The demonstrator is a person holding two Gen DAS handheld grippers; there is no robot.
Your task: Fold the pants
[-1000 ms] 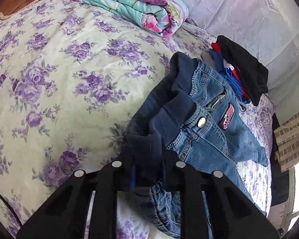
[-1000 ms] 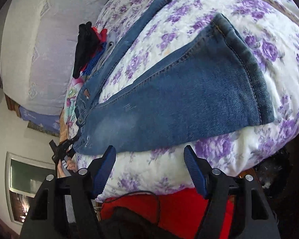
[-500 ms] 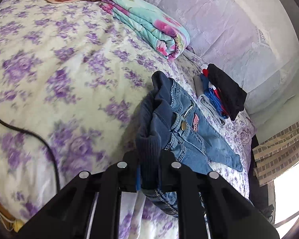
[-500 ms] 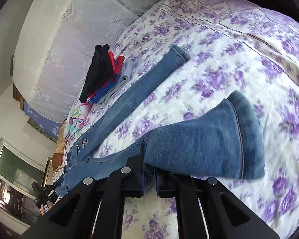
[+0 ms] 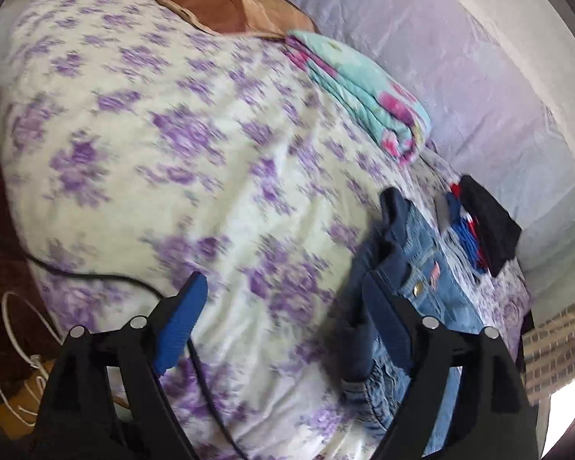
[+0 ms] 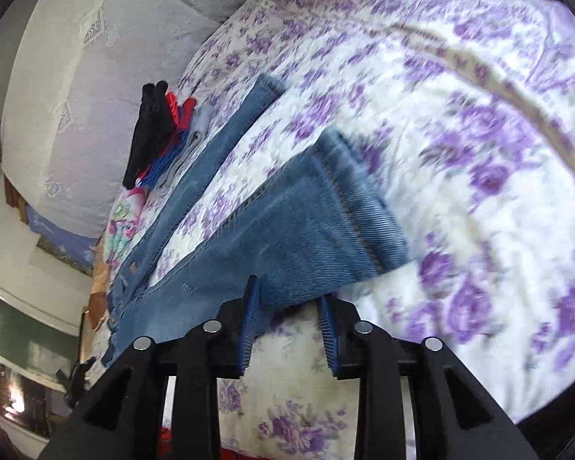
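Pants: jeans (image 6: pixel 310 230) lay spread on the floral bedspread (image 5: pixel 172 153), legs splayed apart; waistband (image 5: pixel 395 237) bunched near the bed edge by the left gripper, near leg hem (image 6: pixel 360 207) toward the right gripper.
Left gripper (image 5: pixel 283 318): fingers stood wide apart, nothing between them; right finger touched or sat just beside the dark waistband, which of the two could not be told through the blur.
Right gripper (image 6: pixel 291 326): fingers parted a little; the near leg's edge lay at or just over the left pad, no clamp visible, so judged released.
Step in hand: judged to be a regrasp before bringing one leg onto the other.
How to do it well: take waistband and hem on the same side, pinch both denim layers, lift only enough to clear the bed, carry the near leg over onto the far leg (image 6: pixel 226 142), match the seams.
Watch: black cable (image 5: pixel 107 278) ran under the left gripper; stacked clothes (image 6: pixel 161 134) lay just beside the far leg, so keep the sweep short.
Handling: denim looked stiff and heavy; likely to hold a crease, unlikely to slip.
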